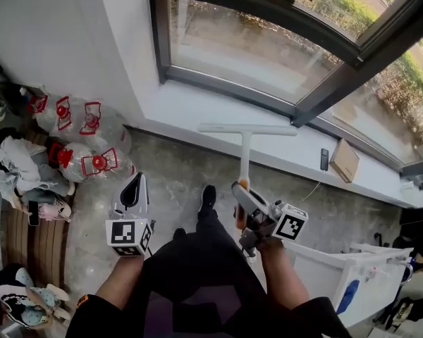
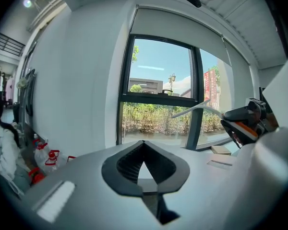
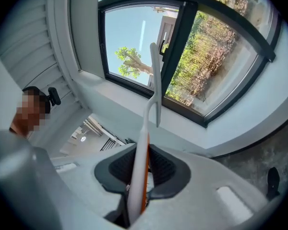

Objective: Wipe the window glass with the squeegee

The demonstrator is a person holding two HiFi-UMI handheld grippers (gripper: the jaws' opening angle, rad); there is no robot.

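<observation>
A white T-shaped squeegee (image 1: 247, 134) points toward the window glass (image 1: 254, 44), its blade held above the sill and off the pane. My right gripper (image 1: 242, 194) is shut on its handle, where an orange strip shows. In the right gripper view the handle (image 3: 152, 95) runs up from between the jaws of the right gripper (image 3: 140, 163) to the blade, seen edge-on. My left gripper (image 1: 135, 189) hangs lower left, shut and empty; its tips (image 2: 144, 143) meet. The left gripper view also shows the squeegee (image 2: 196, 109) and the right gripper (image 2: 244, 122) at the right.
On the white sill (image 1: 211, 115) lie a cardboard box (image 1: 344, 160) and a small dark device (image 1: 324, 159). Clear jugs with red caps (image 1: 84, 139) stand on the floor at the left by the wall. A white bin (image 1: 338, 277) stands at the lower right.
</observation>
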